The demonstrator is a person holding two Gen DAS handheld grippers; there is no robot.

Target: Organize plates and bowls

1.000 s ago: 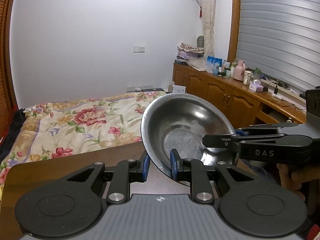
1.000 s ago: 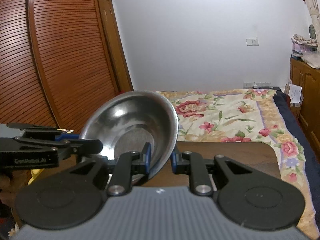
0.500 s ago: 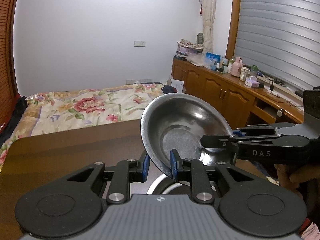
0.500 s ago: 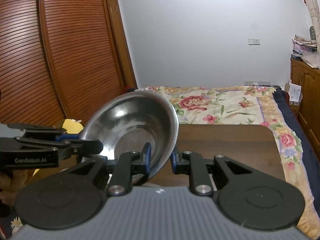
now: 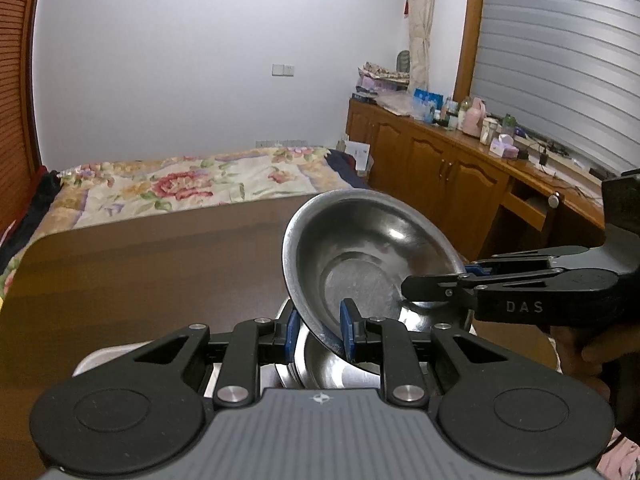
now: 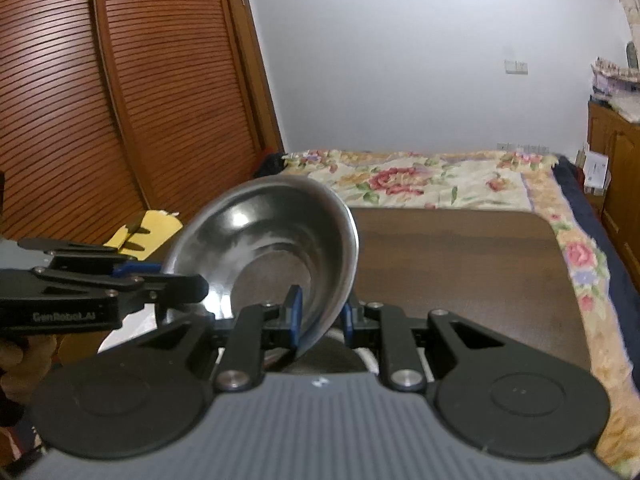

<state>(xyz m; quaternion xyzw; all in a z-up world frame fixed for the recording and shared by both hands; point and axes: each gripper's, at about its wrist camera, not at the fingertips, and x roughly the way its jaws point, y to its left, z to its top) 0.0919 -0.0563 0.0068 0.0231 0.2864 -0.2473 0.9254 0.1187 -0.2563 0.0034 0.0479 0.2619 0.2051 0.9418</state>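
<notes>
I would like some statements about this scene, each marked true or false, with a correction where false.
1. Both grippers grip the same steel bowl. True: the left gripper pinches one side of the rim and the right gripper the opposite side.
2. The bowl rests flat on the table. False: it is held tilted in the air.
3. More steel dishes lie under the bowl. True.
4. The bowl holds food. False: it is empty.
5. A bed with a flowered cover stands beyond the table. True.
6. The left gripper is open. False: its jaws are shut on the rim.
</notes>
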